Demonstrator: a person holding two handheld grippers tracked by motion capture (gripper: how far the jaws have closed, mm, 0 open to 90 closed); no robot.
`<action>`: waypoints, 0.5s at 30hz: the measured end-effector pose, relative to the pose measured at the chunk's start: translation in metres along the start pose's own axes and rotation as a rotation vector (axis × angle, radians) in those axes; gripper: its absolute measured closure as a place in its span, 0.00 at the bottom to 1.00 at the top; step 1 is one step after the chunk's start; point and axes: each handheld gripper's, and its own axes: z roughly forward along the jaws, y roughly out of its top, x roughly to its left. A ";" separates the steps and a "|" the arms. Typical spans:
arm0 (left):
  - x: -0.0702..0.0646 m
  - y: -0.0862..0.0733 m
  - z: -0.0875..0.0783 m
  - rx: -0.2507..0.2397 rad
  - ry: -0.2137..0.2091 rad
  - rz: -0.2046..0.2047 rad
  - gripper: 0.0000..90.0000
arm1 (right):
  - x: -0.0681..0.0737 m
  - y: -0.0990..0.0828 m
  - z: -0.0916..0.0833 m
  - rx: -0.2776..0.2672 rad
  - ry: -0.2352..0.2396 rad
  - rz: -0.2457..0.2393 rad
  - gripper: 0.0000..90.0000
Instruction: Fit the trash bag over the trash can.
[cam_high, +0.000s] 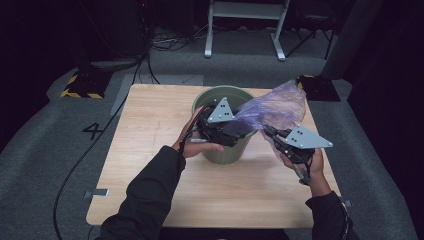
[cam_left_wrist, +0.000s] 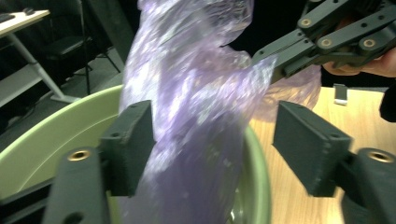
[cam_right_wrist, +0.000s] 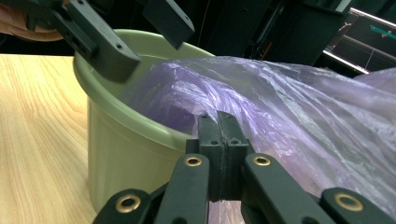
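1. High view: wooden tabletop (cam_high: 150, 165) on grey carpet carries a green bin (cam_high: 222, 150); a purple plastic bag (cam_high: 272, 107) trails from its mouth rightward.
2. Left gripper view: left gripper (cam_left_wrist: 212, 144) stands spread, bag between the pads, touching one.
3. Right gripper view: right gripper (cam_right_wrist: 218, 128) is pressed together, pinching the bag beside the bin's rim.

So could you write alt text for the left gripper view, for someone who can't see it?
A crinkled purple plastic bag hangs between the left gripper's open black jaws, over a green bucket. At upper right, the right gripper pinches the bag's edge above the wooden table.
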 end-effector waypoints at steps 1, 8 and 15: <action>-0.001 0.000 0.001 0.008 0.012 0.004 0.38 | 0.002 0.002 0.000 0.001 0.003 -0.006 1.00; -0.004 -0.003 0.009 0.085 0.009 0.062 0.76 | 0.008 0.006 0.000 -0.006 0.019 -0.013 1.00; -0.006 -0.006 0.009 0.090 0.034 0.113 0.99 | 0.010 0.006 0.000 -0.012 0.040 -0.012 0.98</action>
